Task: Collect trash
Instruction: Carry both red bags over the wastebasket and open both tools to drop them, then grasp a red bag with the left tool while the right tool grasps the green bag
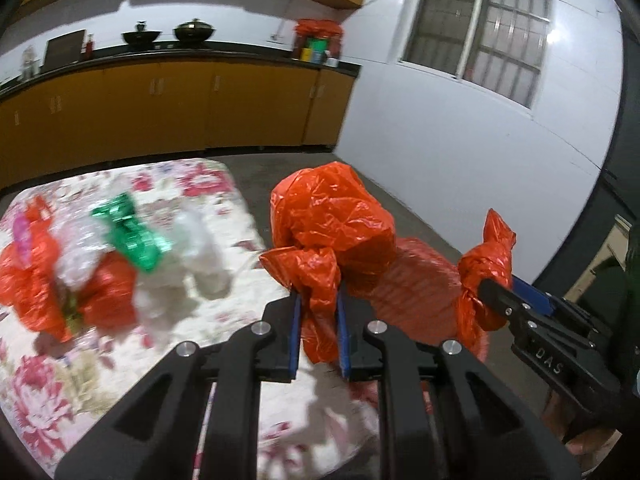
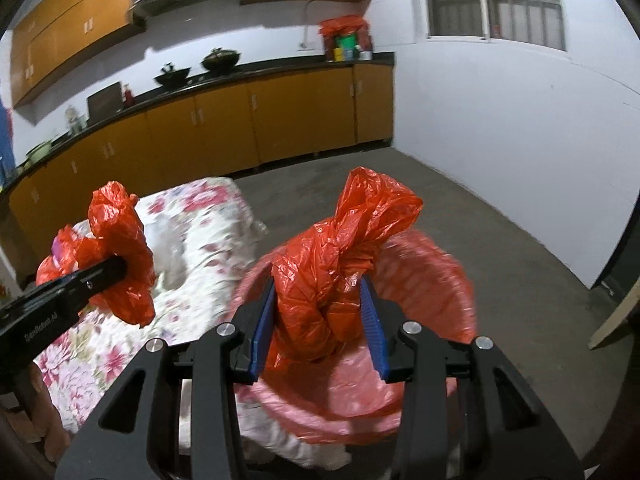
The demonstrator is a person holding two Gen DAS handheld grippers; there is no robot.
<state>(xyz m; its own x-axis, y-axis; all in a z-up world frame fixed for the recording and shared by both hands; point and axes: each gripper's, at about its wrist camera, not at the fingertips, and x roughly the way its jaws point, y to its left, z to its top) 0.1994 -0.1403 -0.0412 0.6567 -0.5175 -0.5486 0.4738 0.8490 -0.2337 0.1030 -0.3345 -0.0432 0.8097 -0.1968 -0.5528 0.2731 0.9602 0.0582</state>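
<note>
A table draped in a floral red-and-white cloth [image 1: 192, 188] spreads below and to the left of both tongs, with a pink plastic-lined bin [image 2: 440, 264] under the right one. The crinkled orange plastic trash bag [image 1: 336, 224] hangs between them, its two twisted ends pinched: the left gripper [image 1: 318, 332] is clamped narrow on one, the right gripper [image 2: 320, 332] holds the other bunch. Left of the left tongs lies a blurred heap of orange, white and green wrappers [image 1: 100, 264].

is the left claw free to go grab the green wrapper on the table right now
Probably not yet: the left claw is shut on an orange bag handle. The green wrapper lies unobstructed on the floral table.
</note>
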